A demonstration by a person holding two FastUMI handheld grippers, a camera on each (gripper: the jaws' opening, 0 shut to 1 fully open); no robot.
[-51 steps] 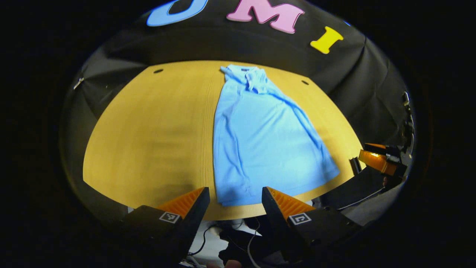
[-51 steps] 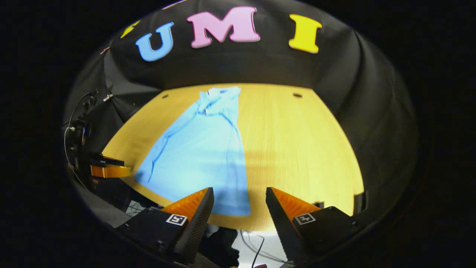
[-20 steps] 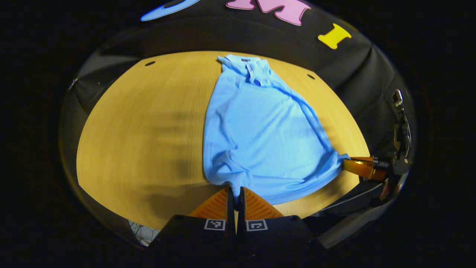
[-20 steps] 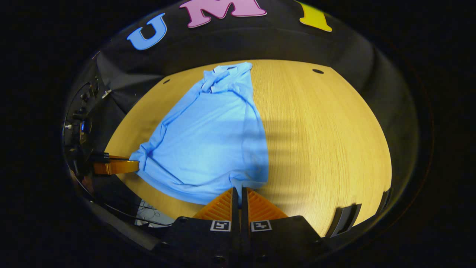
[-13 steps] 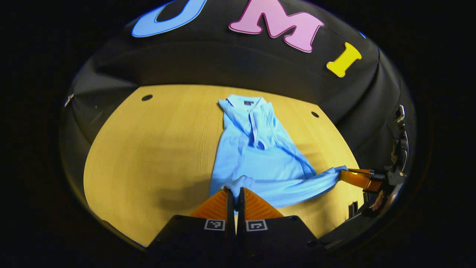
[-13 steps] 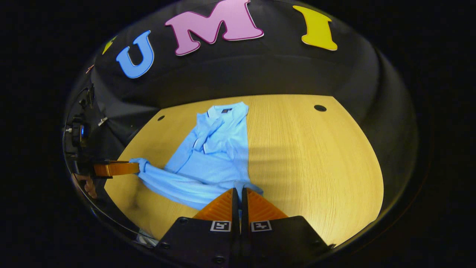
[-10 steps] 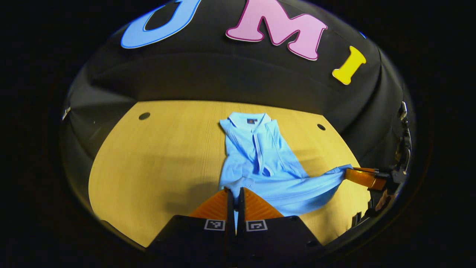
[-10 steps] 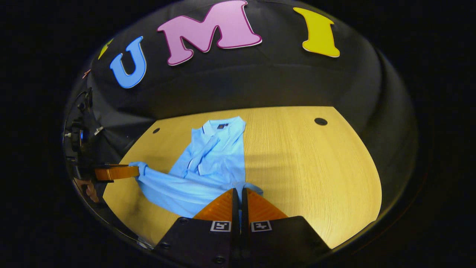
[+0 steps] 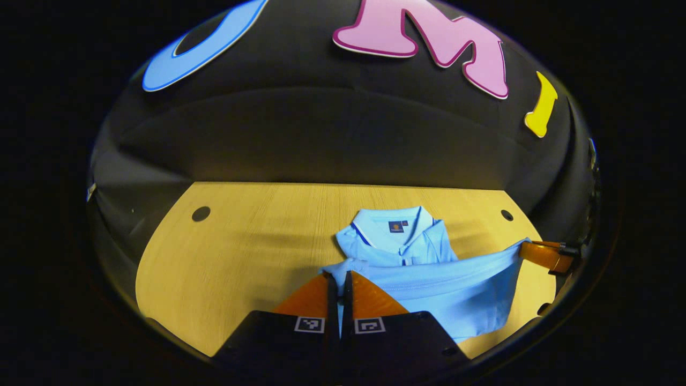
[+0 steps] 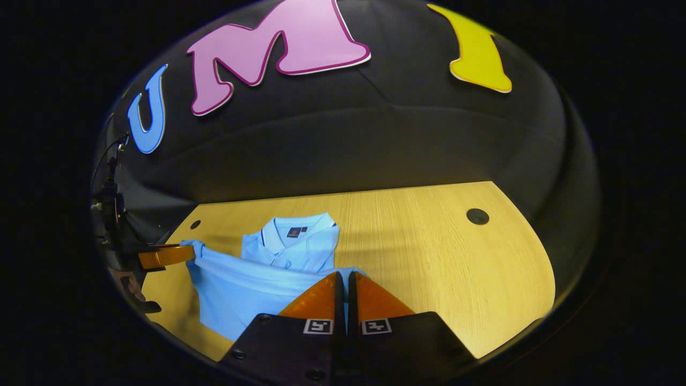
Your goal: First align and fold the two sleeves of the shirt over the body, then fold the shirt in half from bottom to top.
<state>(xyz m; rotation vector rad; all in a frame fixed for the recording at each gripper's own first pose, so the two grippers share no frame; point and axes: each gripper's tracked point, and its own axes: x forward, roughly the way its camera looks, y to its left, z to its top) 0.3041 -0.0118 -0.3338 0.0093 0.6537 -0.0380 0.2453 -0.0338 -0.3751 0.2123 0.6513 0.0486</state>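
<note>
Both jaws clamped on shirt point(image 9: 429, 284) hem corners, collar beyond.

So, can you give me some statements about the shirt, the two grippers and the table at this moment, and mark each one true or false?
1. The left gripper is shut on the hem of the blue shirt. True.
2. The right gripper is open and holds nothing. False: its fingers are closed on the shirt's hem as well.
3. The hem is stretched between the two grippers, close to the collar. True.
4. The shirt's collar is hidden under the folded cloth. False: the collar shows beyond the lifted hem.
5. The shirt lies on a wooden table with round holes near its far edge. True.
6. The shirt is red. False: it is light blue.
</note>
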